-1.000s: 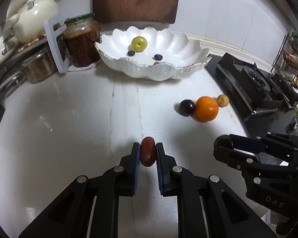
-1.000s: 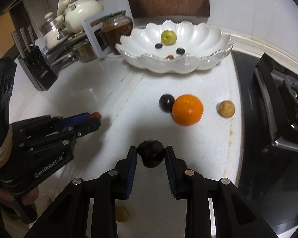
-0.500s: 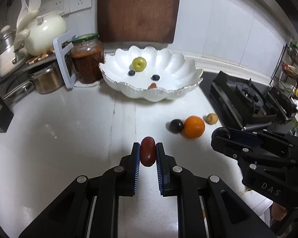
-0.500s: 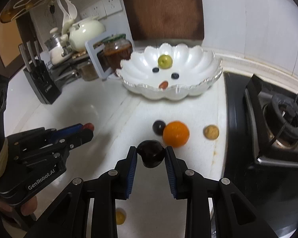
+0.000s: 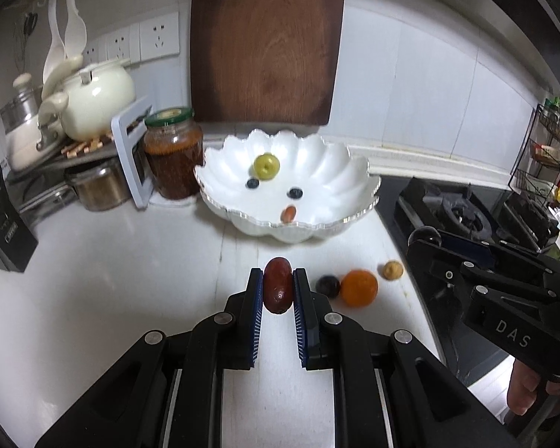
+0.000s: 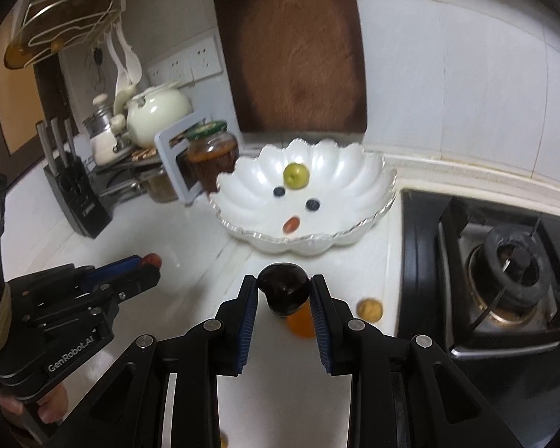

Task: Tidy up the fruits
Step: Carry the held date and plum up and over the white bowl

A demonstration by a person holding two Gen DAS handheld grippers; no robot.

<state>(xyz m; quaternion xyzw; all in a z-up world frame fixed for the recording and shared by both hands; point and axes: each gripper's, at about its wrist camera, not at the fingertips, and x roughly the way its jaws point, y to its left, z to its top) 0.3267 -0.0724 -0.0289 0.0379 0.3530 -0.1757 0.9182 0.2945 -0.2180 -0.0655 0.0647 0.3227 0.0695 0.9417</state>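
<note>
Two fruits are in carriage at once, one per hand, so by my reading the step in hand is the transfer to the scalloped white bowl [image 5: 354, 171] at the back of the table [image 5: 112, 280].

The left gripper [image 5: 277, 291] has its fingers nearly together, clamped on an oblong reddish-brown fruit [image 5: 277, 290] that stands upright between the blue pads, its top poking above the tips. The right gripper [image 6: 284, 295] holds its fingers somewhat wider, pressed on either side of a round dark plum [image 6: 283, 289] seated right at the fingertips.

Both loads hang above the table, short of the bowl, which lies ahead of each gripper. It already holds a green fruit [image 5: 266, 165], two blueberries and a small red piece (too small to name).

Next, I judge, each hand must travel forward over the near rim, lower a little and then part its fingers so the fruit drops gently inside.

Left on the table beside the stove [image 6: 504, 280]: an orange [image 5: 358, 287], a second dark plum [image 5: 326, 285] touching it, and a small tan fruit [image 5: 392, 270] just beyond.
</note>
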